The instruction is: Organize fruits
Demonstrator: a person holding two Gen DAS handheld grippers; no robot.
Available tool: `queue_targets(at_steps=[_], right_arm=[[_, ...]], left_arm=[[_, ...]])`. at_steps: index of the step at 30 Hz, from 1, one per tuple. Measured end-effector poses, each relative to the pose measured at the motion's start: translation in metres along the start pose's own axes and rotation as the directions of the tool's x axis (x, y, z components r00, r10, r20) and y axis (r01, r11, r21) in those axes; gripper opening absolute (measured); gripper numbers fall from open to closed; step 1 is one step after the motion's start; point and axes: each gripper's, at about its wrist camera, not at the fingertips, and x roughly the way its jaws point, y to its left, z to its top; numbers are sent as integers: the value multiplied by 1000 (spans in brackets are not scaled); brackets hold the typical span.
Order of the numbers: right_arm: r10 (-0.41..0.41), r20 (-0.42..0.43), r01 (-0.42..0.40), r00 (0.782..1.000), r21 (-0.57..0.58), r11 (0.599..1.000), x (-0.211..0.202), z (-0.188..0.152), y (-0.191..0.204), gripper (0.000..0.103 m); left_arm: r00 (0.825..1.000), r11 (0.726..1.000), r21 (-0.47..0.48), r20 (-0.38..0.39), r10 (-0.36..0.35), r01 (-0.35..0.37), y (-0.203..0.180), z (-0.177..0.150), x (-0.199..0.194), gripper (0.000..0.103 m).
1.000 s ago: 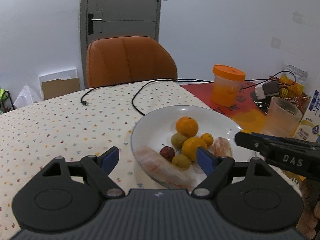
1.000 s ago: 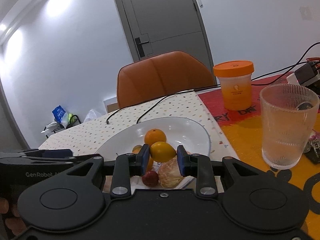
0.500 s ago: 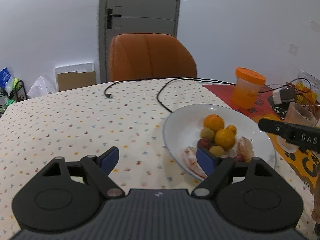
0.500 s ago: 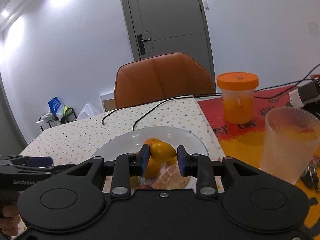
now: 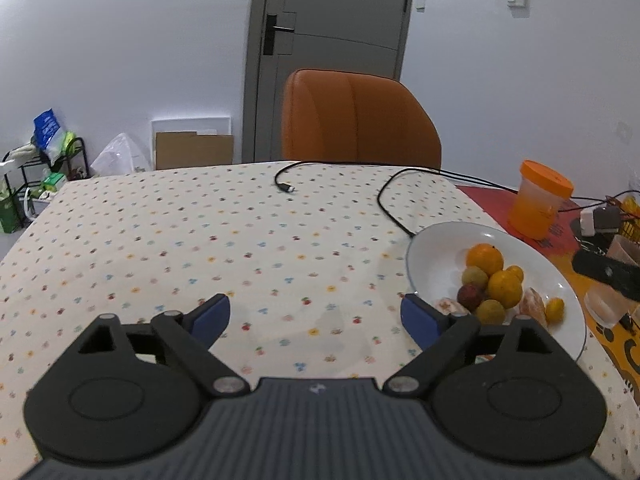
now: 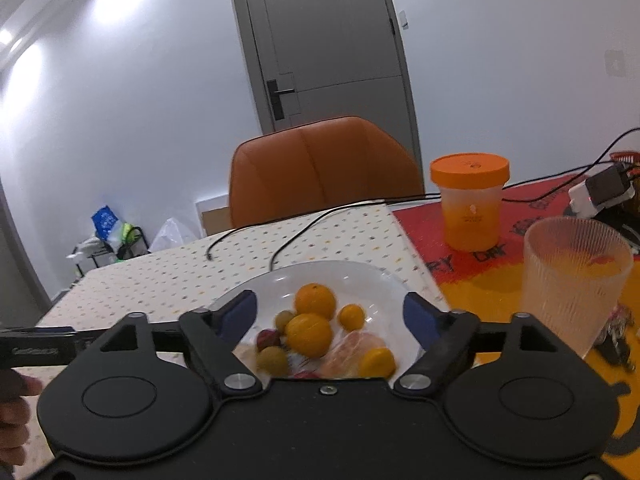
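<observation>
The fruits (image 6: 310, 330) are gathered in the white plate (image 6: 372, 280), which is placed near the right edge of the dotted tablecloth (image 5: 200, 240); among them an orange (image 5: 484, 258) and a small yellow citrus (image 6: 376, 362) are seen. The right gripper (image 6: 330, 316) is held above the plate with jaws spread wide and nothing between them. The left gripper (image 5: 316, 316) is also spread wide, over bare cloth just beside the plate. A ribbed glass (image 6: 576, 276) and an orange-lidded jar (image 6: 470, 204) are seen on the red mat.

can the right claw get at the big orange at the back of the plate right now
Probably yes. The right claw is open and empty above the white plate, and the big orange sits in plain view with nothing over it; smaller fruits crowd its near side, so come from above.
</observation>
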Motion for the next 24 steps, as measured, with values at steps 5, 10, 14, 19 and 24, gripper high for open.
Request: queue_targets(at_steps=[5,10,14,19,24], right_arm=[[18,-6,-18,1000,2,1000,-10,-8,14,92],[34,-24,-34,999,1,999,-14,-15,30,95],[50,-37,-50,998,-6,999,-18,-20,43,99],[71,-48,-72,996,-18,997,-23,-22,59,103],[95,-64,-96,993,-15,995,-27,-24,74,103]], left_arm=[[1000,1000,-13,-4,-3,3,10,-3,-9,95],[1000,1000,-25,7,9,-9,20,-4,-21,98],[1000,999,-39,12,20,-20,30,-7,-30,99],[999,998,-49,14,44,-43,43,-11,-42,99],[998,996,-64,22,64,-62,57,-16,-58,99]])
